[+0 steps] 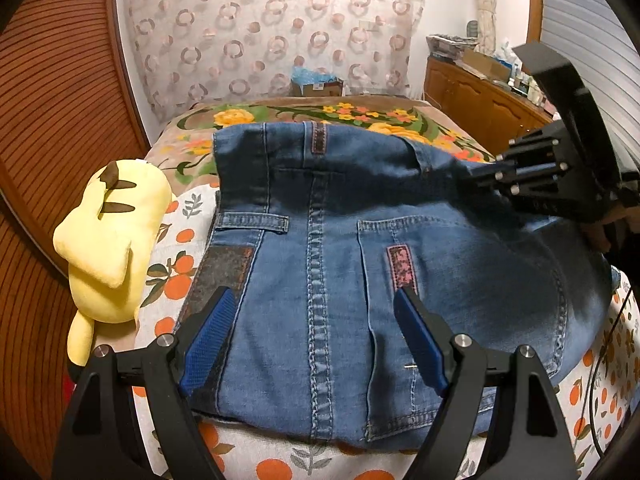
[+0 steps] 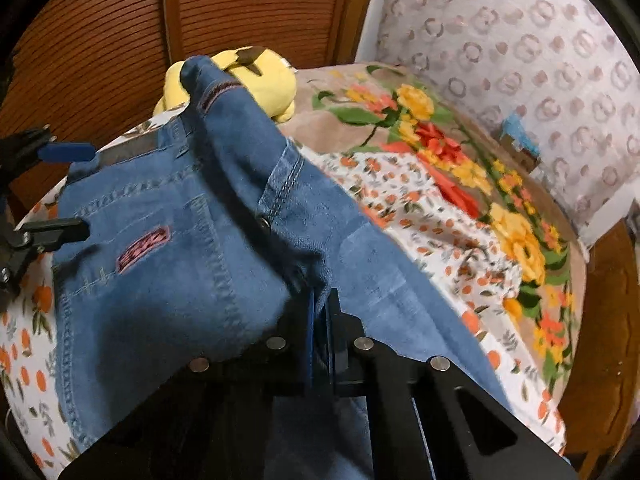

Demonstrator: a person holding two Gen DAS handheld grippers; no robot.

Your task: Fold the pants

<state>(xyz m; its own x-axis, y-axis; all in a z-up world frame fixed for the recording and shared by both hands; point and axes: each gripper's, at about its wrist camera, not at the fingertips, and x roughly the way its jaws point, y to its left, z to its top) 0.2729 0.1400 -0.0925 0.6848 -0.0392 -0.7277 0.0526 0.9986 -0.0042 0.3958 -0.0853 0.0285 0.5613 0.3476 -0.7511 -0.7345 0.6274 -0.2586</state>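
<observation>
One bed (image 1: 176, 236) fills the middle of the room, and everything else sits around or on it. It is covered by one white sheet (image 2: 420, 208) printed with small oranges, and beyond that lies one brown blanket (image 1: 360, 114) with big yellow and red flowers. Behind the bed hangs one pale curtain (image 1: 260, 32) with ring patterns. Beside the bed stands one wooden cabinet (image 1: 476, 108) with clutter on top. At the far end of the bed sits one cardboard box (image 1: 318, 87) with something blue in it; what it is cannot be told.

One pair of blue jeans (image 1: 320, 280) lies on the bed, seat side up, with its far part lifted off the sheet.

One yellow plush toy (image 1: 110, 240) lies on the bed just beside the jeans.

There are two tongs. The left gripper (image 1: 312, 340) hovers over the near part of the jeans with its blue pads spread wide, holding nothing. The right gripper (image 2: 320, 320) is pinched tight on a fold of the jeans, holding it up above the bed.
</observation>
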